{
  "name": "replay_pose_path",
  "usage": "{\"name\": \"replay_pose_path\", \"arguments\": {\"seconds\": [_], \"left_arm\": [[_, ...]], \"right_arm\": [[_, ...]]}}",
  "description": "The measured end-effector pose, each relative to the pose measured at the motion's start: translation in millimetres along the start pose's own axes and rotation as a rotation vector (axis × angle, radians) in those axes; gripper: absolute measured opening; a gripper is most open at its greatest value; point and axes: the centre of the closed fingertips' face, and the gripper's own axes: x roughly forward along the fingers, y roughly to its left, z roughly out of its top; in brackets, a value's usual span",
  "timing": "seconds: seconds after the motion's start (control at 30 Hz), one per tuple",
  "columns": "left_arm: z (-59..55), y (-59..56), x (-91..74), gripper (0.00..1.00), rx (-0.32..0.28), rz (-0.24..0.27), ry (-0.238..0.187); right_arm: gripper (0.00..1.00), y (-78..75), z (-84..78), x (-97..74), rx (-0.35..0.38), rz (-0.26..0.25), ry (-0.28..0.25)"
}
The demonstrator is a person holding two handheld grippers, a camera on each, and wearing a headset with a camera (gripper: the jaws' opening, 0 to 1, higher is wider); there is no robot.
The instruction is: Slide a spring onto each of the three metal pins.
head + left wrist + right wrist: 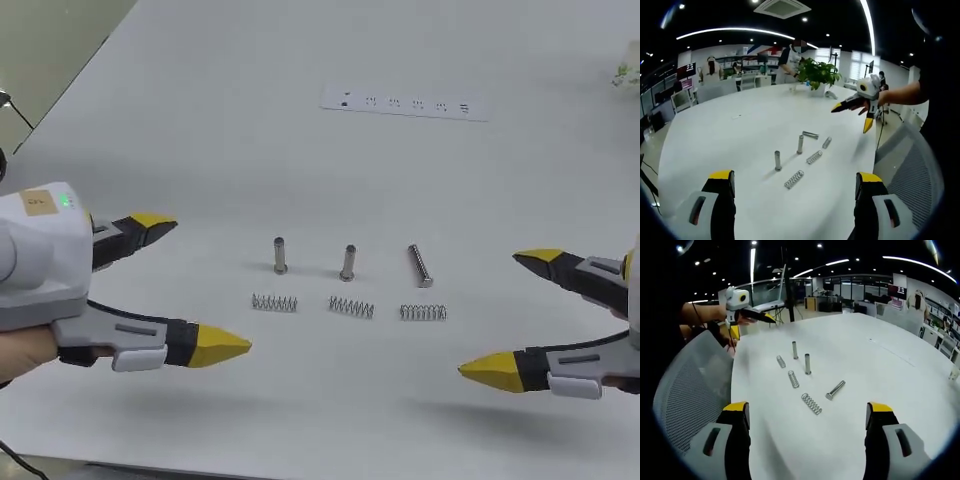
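While my left gripper (211,284) hangs wide open and empty, the left pin (280,255) and middle pin (348,262) stand upright and the right pin (420,266) lies flat; the left spring (274,302), middle spring (351,308) and right spring (423,313) lie just before them. My right gripper (488,314) gapes empty too.

Right tongs (808,410) apart, two pins (807,364) upright, one pin (835,389) lying, three springs (793,379) alongside

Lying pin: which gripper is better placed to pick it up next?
Right, probably. The lying pin and the spring beside it are at the row's end nearest the right gripper, jaws open; the left gripper would reach past both upright pins.
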Motion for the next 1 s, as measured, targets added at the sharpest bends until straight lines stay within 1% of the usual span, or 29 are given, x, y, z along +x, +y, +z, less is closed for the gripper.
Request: {"name": "replay_pose_path", "arguments": {"seconds": [0.1, 0.33, 0.47, 0.53, 0.67, 1.0], "left_arm": [[0.9, 0.0, -0.5, 0.98, -0.005, 0.0, -0.005], [-1.5, -0.1, -1.9, 0.98, -0.014, 0.002, -0.005], [-3.2, 1.1, -2.0, 0.98, -0.018, 0.003, -0.005], [-2.6, 1.3, -1.8, 0.98, -0.019, 0.004, -0.008], [-1.1, 0.3, -1.3, 0.98, -0.019, 0.001, -0.011], [-4.2, -2.1, -1.7, 0.98, -0.017, -0.002, -0.002]], "right_arm": [[0.97, 0.2, -1.3, 0.3, -0.003, 0.001, 0.004], [0.97, 1.7, -5.1, -0.3, -0.008, 0.002, 0.014], [0.98, 3.2, -4.2, -1.4, -0.01, 0.004, 0.007], [0.99, 4.7, -2.8, -1.7, -0.014, 0.01, 0.0], [0.99, 4.7, -4.7, -1.0, -0.018, 0.009, 0.01], [0.99, 2.1, -4.6, -0.4, -0.01, 0.004, 0.009]]}}
